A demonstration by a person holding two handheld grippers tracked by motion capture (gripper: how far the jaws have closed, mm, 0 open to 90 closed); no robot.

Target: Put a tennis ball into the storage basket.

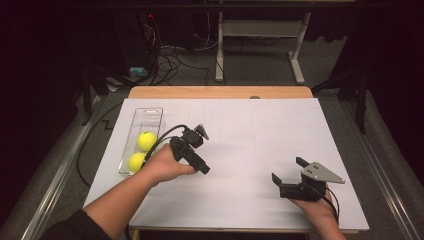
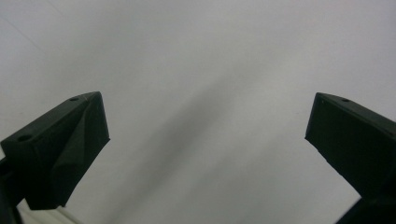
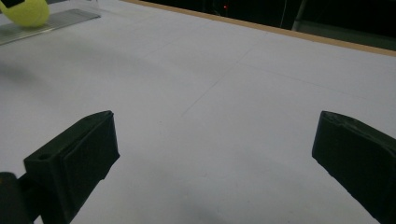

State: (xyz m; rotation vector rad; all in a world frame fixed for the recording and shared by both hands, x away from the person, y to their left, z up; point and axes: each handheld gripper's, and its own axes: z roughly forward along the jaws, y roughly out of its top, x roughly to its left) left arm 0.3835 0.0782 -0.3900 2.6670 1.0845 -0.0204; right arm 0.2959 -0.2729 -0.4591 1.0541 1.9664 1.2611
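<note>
- Balls sit in the clear tray (image 1: 150,114) near the table's left edge: two yellow tennis balls, one (image 1: 146,140) towards the middle of the tray, the other (image 1: 136,161) at its near end, just beside each other.
- The far end of the tray is bare, and the white sheet over the table (image 1: 260,145) carries nothing else.
- The left gripper (image 1: 201,150) hangs just right of the tray, over the left half of the table; its own view shows the jaws spread wide above plain white sheet, with nothing between them.
- The right gripper (image 1: 286,174) rests low by the near right corner, well apart from the tray, its jaws also wide apart and empty; one ball (image 3: 25,11) shows at the far left of its view.
- Judging by position, the left gripper is the one placed to work on the balls.
- To take a ball well, turn that gripper back towards the tray, keep the jaws wide, and come down from above so they straddle the ball's widest part.
- Close gently across the middle: a round ball may squirt out sideways or roll against its neighbour.
- Lift straight up to clear the tray's wall.
- Count: two balls, one tray, two grippers.
</note>
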